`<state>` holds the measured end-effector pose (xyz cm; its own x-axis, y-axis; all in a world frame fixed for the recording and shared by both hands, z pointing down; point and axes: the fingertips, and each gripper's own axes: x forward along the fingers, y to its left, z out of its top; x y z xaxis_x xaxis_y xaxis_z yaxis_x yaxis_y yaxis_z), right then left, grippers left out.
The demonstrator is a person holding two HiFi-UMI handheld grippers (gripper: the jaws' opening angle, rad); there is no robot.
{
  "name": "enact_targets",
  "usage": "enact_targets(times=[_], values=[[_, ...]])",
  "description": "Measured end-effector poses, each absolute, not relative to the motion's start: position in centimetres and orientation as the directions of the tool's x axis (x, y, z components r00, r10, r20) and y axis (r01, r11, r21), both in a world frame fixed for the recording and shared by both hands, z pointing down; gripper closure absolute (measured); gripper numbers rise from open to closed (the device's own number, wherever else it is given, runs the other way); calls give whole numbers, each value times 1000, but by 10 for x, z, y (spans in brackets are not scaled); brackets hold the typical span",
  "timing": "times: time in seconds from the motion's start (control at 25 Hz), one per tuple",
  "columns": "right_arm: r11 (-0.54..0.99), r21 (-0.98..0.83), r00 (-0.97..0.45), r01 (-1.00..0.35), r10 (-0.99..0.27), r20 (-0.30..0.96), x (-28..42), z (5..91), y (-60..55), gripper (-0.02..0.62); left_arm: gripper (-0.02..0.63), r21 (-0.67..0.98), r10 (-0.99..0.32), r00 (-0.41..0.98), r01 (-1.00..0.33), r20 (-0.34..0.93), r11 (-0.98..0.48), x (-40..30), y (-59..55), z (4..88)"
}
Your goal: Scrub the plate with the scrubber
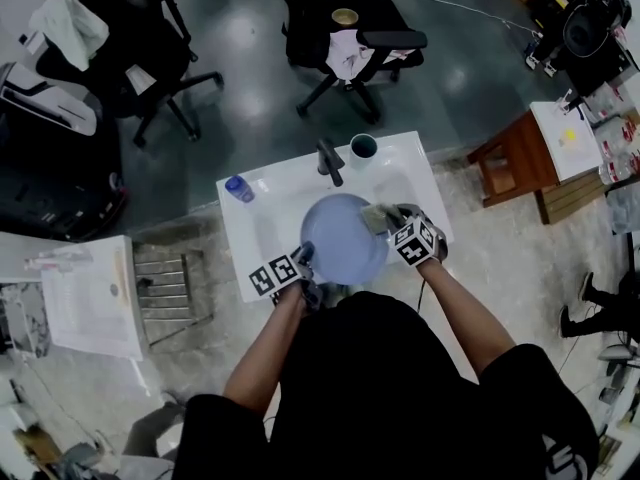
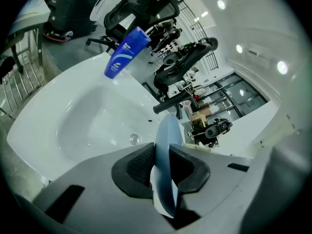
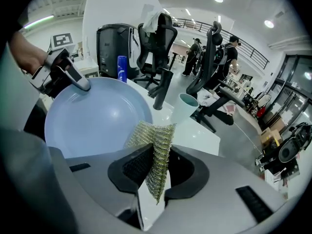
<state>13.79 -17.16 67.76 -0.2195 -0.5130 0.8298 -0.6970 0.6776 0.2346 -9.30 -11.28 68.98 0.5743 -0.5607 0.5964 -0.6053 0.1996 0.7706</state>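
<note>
Plate held over the sink, scrubber at its rim

Both of the person's bare forearms reach forward from a black top. The left gripper (image 1: 303, 258) comes in at the near-left edge of the blue plate (image 1: 338, 236), its jaws closed tight on the rim. The right gripper (image 1: 388, 220) comes in from the right with its jaws clamped on the folded mesh scrubber (image 1: 374, 218), which sits at the plate's far-right rim. The plate hangs tilted above the white sink (image 1: 252, 230), in front of the faucet (image 1: 330, 160). A cup (image 1: 363, 148) and a blue bottle (image 1: 238, 189) stand on the sink's ledge. The left gripper view shows the plate only edge-on, so its face is lost there. Whether the scrubber presses the plate I can't make out, and the plate's near edge disappears behind the person's shoulders.
</note>
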Motion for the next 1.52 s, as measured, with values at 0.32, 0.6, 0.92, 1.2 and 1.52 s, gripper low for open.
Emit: enact_targets(times=[0.32,0.6,0.92,1.2,1.52], values=[[716,173,-252,-676,-445,859,152,677,-153,525,554,770,-577,550,-588,604,246,-79,-111,696],[750,127,-299,-649,-405,864,162,681,-140,524,554,769,-614,513,-581,600,267,-69,-115,702],[754,67,-346,-653,-377,859,172,689,-127,525,548,769,-638,481,-567,601,296,-54,-118,704],[722,-33,-413,-691,-356,838,174,684,-116,525,548,765,-656,451,-559,605,320,-49,-120,704],[674,-138,-484,-726,-357,799,171,672,-105,525,548,766,-675,422,-539,606,351,-43,-122,701]])
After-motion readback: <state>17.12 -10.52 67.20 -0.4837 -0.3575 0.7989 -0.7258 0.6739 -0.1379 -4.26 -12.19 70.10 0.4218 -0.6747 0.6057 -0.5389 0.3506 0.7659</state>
